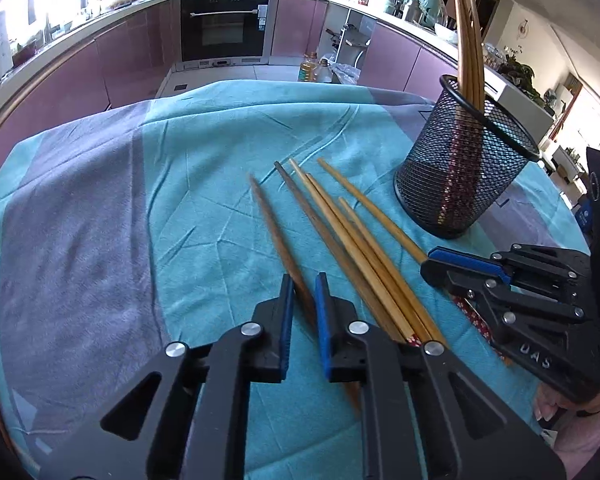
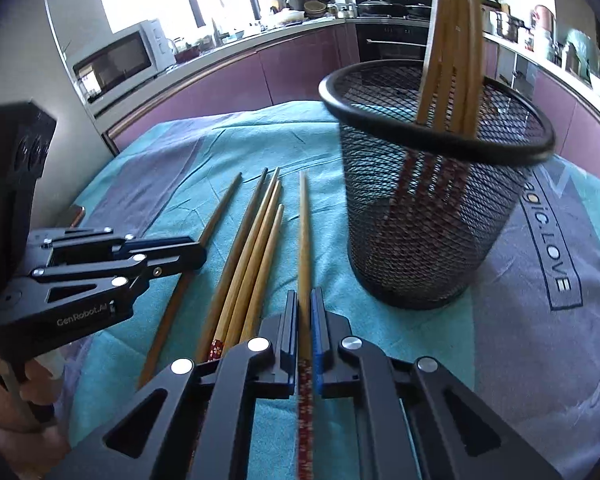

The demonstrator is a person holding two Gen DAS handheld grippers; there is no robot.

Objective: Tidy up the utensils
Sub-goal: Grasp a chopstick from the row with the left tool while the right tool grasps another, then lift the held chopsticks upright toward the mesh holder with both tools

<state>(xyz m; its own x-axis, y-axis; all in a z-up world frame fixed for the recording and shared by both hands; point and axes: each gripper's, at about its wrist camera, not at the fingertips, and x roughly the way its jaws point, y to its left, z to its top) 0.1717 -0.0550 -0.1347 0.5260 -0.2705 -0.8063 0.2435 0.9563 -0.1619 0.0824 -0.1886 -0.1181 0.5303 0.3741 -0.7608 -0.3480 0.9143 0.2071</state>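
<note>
Several wooden chopsticks (image 1: 340,236) lie side by side on the teal cloth (image 1: 204,148). A black mesh holder (image 1: 460,172) stands at the right with chopsticks (image 1: 468,40) upright in it. My left gripper (image 1: 304,296) straddles the leftmost, darker chopstick (image 1: 276,232), jaws a little apart around it. My right gripper (image 2: 305,308) is shut on the rightmost chopstick (image 2: 305,224), which has a red patterned handle. The holder (image 2: 432,200) stands just right of it. The right gripper also shows in the left wrist view (image 1: 452,264), and the left gripper in the right wrist view (image 2: 188,252).
The cloth covers a table (image 2: 560,320) with printed lettering at the right. Purple kitchen cabinets (image 1: 120,60), an oven (image 1: 224,28) and a microwave (image 2: 120,60) lie beyond the table edge. Oil bottles (image 1: 316,68) stand on the floor behind.
</note>
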